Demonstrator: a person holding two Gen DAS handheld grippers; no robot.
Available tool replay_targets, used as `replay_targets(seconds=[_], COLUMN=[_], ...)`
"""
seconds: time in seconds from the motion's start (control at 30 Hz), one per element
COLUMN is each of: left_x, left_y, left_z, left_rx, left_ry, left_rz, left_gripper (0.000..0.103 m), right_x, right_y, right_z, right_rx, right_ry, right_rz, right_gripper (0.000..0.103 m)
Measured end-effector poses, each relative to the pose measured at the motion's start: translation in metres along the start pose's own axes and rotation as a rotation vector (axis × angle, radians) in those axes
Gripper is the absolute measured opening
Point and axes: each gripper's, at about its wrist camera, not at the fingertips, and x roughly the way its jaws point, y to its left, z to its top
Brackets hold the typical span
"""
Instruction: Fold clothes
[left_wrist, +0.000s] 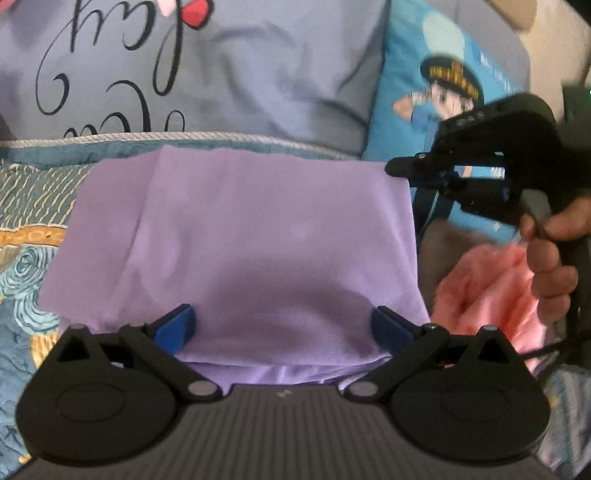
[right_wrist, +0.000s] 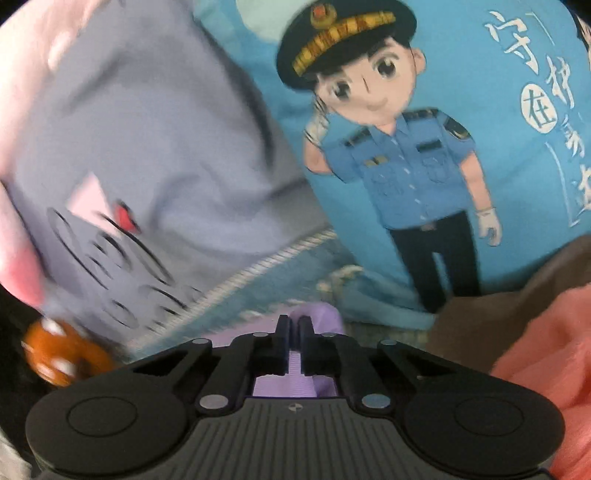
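Note:
A lilac cloth (left_wrist: 240, 236) lies folded into a rough rectangle on the patterned bedspread (left_wrist: 33, 229). My left gripper (left_wrist: 282, 317) stands wide open over its near edge, with one blue pad (left_wrist: 177, 325) at each side and the fabric spread between them, not pinched. At the cloth's far right corner is my right gripper (left_wrist: 397, 168), held by a hand (left_wrist: 550, 266). In the right wrist view the right gripper (right_wrist: 293, 328) is shut, with a fold of the lilac cloth (right_wrist: 317, 314) caught between its fingers.
A grey-lilac pillow (left_wrist: 221, 74) with black script leans behind the cloth. A blue cushion (right_wrist: 424, 166) with a cartoon officer stands to the right of the pillow. A pink garment (left_wrist: 487, 295) lies crumpled on the right, beside brown fabric (right_wrist: 480, 314). An orange object (right_wrist: 62, 354) sits at the left.

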Motion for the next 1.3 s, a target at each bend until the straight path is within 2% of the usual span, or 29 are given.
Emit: replay_targets(seconds=[0.17,0.3,0.43,0.5,0.53,0.6,0.77,0.83,0.9,0.97,1.0,1.07,1.13,1.17,1.23,1.3], left_x=[0.003,-0.006,-0.045,-0.067,-0.078,-0.09,-0.086,-0.075,-0.059,-0.035,-0.022,-0.009,-0.006,-0.007,-0.007,-0.012], left_y=[-0.015,-0.008,0.017,0.037,0.052,0.082,0.12,0.103,0.078,0.062,0.062,0.071,0.088,0.091,0.086,0.074], left_z=[-0.006,-0.006,0.002,0.007,0.009,0.015,0.032,0.033,0.028,0.02,0.016,0.005,-0.004,-0.006,-0.006,0.0], left_rx=[0.064,0.024,-0.013,-0.015,-0.028,-0.067,-0.123,-0.057,0.022,0.065,0.054,-0.006,-0.114,-0.131,-0.102,-0.053], left_ry=[-0.011,-0.019,-0.085,-0.128,-0.141,-0.146,-0.13,-0.128,-0.12,-0.034,0.015,0.051,0.039,0.035,0.03,0.027], left_rz=[0.048,0.02,-0.039,-0.033,-0.01,0.043,0.093,0.098,0.121,0.189,0.225,0.228,0.166,0.153,0.169,0.226], left_gripper=[0.103,0.102,0.103,0.103,0.103,0.103,0.103,0.103,0.103,0.103,0.103,0.103,0.103,0.103,0.103,0.103], right_x=[0.019,0.01,-0.026,-0.045,-0.055,-0.071,-0.08,-0.065,-0.046,-0.032,-0.029,-0.026,-0.025,-0.024,-0.023,-0.027], right_y=[-0.012,-0.01,-0.003,0.004,0.008,0.017,0.048,0.055,0.054,0.043,0.035,0.026,0.029,0.031,0.035,0.037], right_z=[-0.01,-0.003,0.004,0.004,0.003,-0.009,-0.064,-0.089,-0.11,-0.126,-0.131,-0.136,-0.14,-0.141,-0.142,-0.136], right_rx=[0.002,0.015,-0.016,-0.105,-0.16,-0.261,-0.507,-0.556,-0.561,-0.53,-0.512,-0.499,-0.53,-0.547,-0.573,-0.545], right_ry=[0.038,0.022,-0.087,-0.132,-0.153,-0.162,-0.11,-0.061,-0.003,0.016,0.005,-0.018,-0.03,-0.034,-0.028,-0.007], right_rz=[-0.079,-0.052,-0.028,-0.059,-0.079,-0.068,-0.005,-0.006,-0.048,-0.116,-0.126,-0.12,-0.135,-0.144,-0.159,-0.153], right_gripper=[0.005,0.005,0.007,0.009,0.009,0.009,0.013,0.013,0.013,0.013,0.013,0.013,0.013,0.013,0.014,0.017])
